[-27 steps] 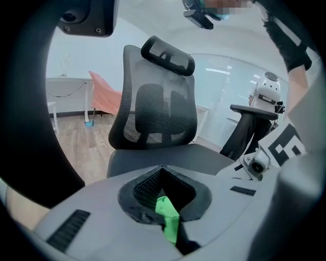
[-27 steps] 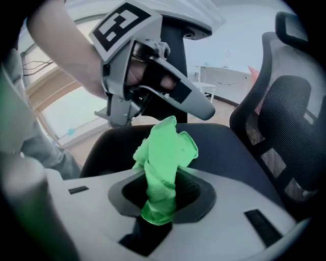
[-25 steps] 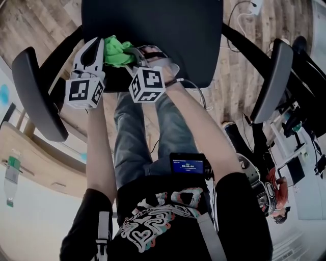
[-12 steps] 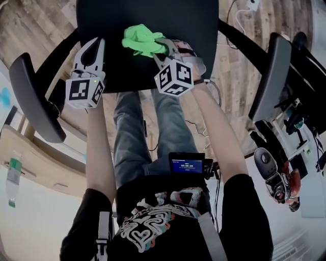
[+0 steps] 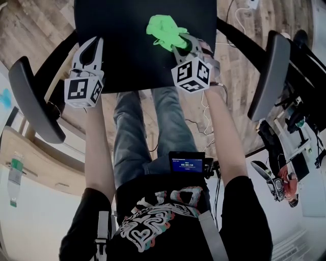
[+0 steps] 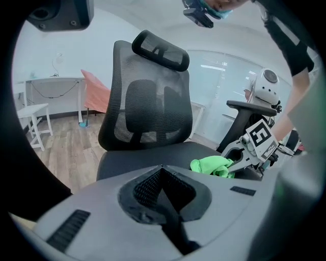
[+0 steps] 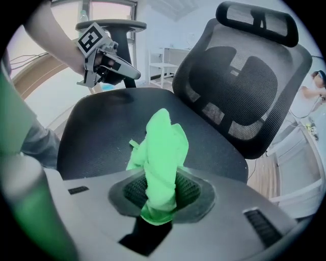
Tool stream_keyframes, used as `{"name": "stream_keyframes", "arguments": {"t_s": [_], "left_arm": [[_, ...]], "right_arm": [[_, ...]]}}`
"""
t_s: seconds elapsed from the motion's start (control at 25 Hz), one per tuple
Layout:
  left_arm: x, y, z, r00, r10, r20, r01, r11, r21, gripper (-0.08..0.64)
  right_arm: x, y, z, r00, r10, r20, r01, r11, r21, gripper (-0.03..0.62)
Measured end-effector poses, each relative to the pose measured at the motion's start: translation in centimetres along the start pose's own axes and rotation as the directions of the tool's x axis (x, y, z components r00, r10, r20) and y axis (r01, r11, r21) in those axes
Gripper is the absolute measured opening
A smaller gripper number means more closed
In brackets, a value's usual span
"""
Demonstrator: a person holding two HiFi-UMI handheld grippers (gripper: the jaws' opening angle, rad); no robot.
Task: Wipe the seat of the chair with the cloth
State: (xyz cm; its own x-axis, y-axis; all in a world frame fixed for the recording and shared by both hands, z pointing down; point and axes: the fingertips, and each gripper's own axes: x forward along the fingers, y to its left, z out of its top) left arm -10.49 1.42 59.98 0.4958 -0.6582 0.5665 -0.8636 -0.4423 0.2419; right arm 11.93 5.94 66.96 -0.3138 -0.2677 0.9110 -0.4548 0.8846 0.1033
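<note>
The chair's black seat fills the top of the head view. A bright green cloth lies bunched on its right half, pinched at one end by my right gripper, which is shut on it. In the right gripper view the cloth stands up out of the jaws over the seat. My left gripper hovers over the seat's front left corner, shut with nothing in it. From the left gripper view I see the cloth and the right gripper across the seat.
Black armrests flank the seat, one left and one right. A mesh backrest with a headrest rises behind. Wooden floor and cables surround the chair. The person's legs stand at the seat's front edge.
My right gripper has dragged the green cloth from the seat's left front toward the right and farther in. The left gripper has hardly moved.
</note>
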Motion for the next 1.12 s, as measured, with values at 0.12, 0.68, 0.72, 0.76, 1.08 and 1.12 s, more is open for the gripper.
{"name": "stream_keyframes", "arguments": {"t_s": [0.12,0.68,0.72,0.76,1.08,1.12], "left_arm": [[0.1,-0.1,0.1,1.0,-0.007,-0.006,0.007,1.0,0.009,-0.002],[-0.1,0.0,-0.2,1.0,-0.006,-0.013,0.006,1.0,0.012,-0.002],[-0.1,-0.1,-0.3,1.0,-0.007,-0.014,0.007,1.0,0.011,-0.002],[-0.1,-0.1,-0.3,1.0,-0.008,-0.015,0.008,1.0,0.01,-0.002],[-0.5,0.2,-0.6,1.0,0.003,-0.018,-0.003,1.0,0.008,-0.002],[-0.6,0.3,-0.6,1.0,0.005,-0.019,-0.005,1.0,0.008,-0.002]], "right_arm": [[0.1,-0.3,0.0,1.0,-0.013,-0.007,0.013,1.0,-0.01,0.098],[-1.0,-6.3,-2.8,0.982,-0.174,-0.068,0.179,0.981,0.072,0.098],[-1.1,-6.5,-3.0,0.98,-0.185,-0.075,0.191,0.979,0.069,0.098],[-1.2,-6.8,-3.1,0.977,-0.196,-0.082,0.201,0.977,0.064,0.098],[-1.3,-8.1,-4.7,0.957,-0.259,-0.132,0.27,0.96,0.072,0.098],[-1.4,-8.3,-4.8,0.953,-0.27,-0.138,0.281,0.957,0.067,0.098]]}}
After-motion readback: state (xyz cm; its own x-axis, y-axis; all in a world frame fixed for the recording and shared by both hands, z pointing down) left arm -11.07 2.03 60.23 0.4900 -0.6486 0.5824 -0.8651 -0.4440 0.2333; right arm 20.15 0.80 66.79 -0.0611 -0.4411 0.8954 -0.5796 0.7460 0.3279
